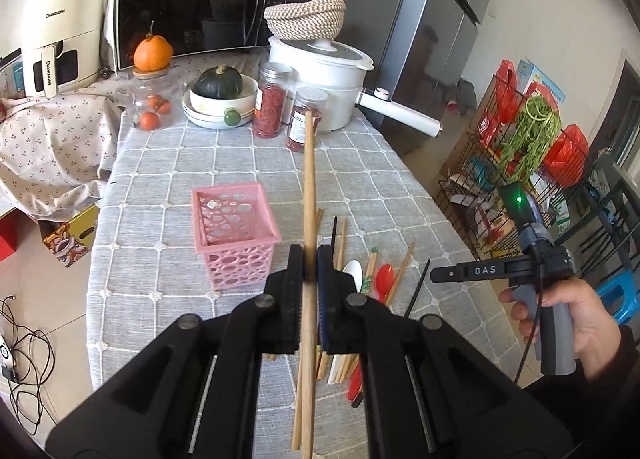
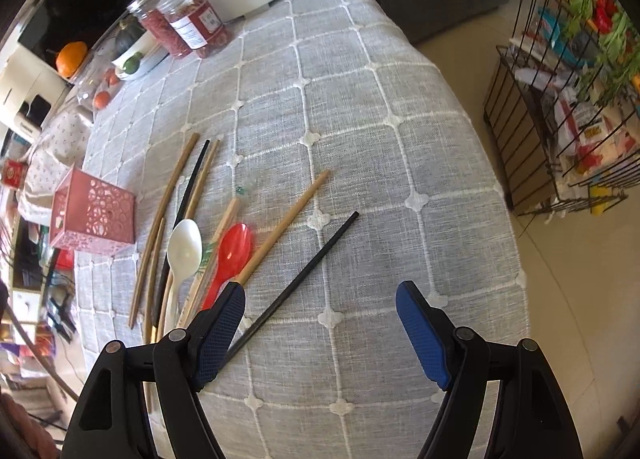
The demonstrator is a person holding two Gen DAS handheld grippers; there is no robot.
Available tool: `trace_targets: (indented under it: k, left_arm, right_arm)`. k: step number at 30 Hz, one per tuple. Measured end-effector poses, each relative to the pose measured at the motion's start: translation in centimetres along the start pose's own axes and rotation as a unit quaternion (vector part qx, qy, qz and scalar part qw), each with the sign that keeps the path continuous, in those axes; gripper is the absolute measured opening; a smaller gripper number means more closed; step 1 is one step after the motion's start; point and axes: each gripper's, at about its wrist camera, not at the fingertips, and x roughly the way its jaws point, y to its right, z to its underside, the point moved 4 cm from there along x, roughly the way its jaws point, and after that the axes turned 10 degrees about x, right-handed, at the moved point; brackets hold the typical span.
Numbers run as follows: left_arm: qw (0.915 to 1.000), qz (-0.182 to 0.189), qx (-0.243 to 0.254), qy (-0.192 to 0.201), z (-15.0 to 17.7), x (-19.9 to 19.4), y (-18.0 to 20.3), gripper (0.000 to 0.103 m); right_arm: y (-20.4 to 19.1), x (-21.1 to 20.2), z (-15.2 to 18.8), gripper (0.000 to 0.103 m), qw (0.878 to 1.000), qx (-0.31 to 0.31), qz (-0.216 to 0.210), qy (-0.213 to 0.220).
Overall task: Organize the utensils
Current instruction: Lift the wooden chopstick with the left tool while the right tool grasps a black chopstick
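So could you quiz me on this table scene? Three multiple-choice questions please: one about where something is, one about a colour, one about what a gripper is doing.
1. Where is the pink basket relative to the loose utensils?
A) to their left B) on top of them C) on the floor

2. What colours are the two plastic spoons?
A) blue and green B) white and red C) both black

3. What is the left gripper doing?
A) hanging open B) clamping a wooden chopstick C) holding a spoon

Answers: 1 A, it stands on the tablecloth left of the pile. 2 B, side by side. 3 B, both pads press it.
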Motion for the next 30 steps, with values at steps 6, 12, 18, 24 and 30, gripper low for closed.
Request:
trace_targets:
  k: [6,12,18,24,30]
  left_arm:
    - [1.0000,0.007,-0.005,0.001,0.3,-0.4,-0.6,0.007]
    - [1.0000,0.006,-0.006,-0.002,0.6,-0.5,-0.8,0.007]
    - [0.9999,0.001,-0.013,0.002,0.6,-0.6,-1.0,0.007]
    - [0.9994,0.000,-0.028,0.019,0.0,-1.3,-1.6,0.007]
    - [0.9973,-0.012,-0.045,0.057,-0.9,-2.4,-2.3,0.007]
  right_arm:
    - [-0.8,2.9,0.2,0.044,0.999,0.018,0.020,-0.029]
    - [-2.4,4.2,0.7,0.042,0.999,0.000,0.050,-0.011]
    - [-3.6,4.3,1.4,0.023,0.993,-0.043,0.111,0.023]
    - [-2.4,3.9,1.1,0.015,0.996,-0.035,0.082,0.028]
    - [-1.0,3.4,-0.2,0.005,1.000,-0.002,0.005,0.030]
